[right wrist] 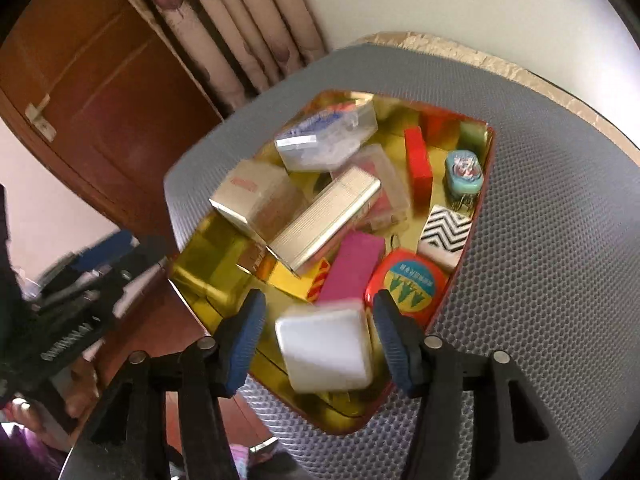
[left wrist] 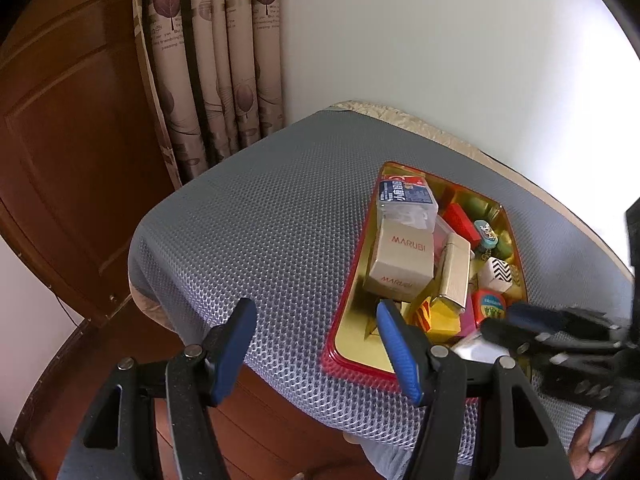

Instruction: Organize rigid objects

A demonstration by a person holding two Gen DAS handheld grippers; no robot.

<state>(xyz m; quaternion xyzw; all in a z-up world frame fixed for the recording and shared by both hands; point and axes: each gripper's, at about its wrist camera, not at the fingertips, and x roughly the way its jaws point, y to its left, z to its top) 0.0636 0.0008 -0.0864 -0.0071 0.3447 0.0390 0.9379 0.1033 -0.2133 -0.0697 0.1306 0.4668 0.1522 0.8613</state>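
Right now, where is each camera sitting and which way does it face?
Left wrist: on the left gripper, angled down at the table's grey mat and tray; right gripper enters at right.
Right wrist: on the right gripper, above the tray, white box between its fingers.
Shared: tray, MARUBI box, curtain.

Beige carton: "MARUBI" printed in red on top face and again on front face.
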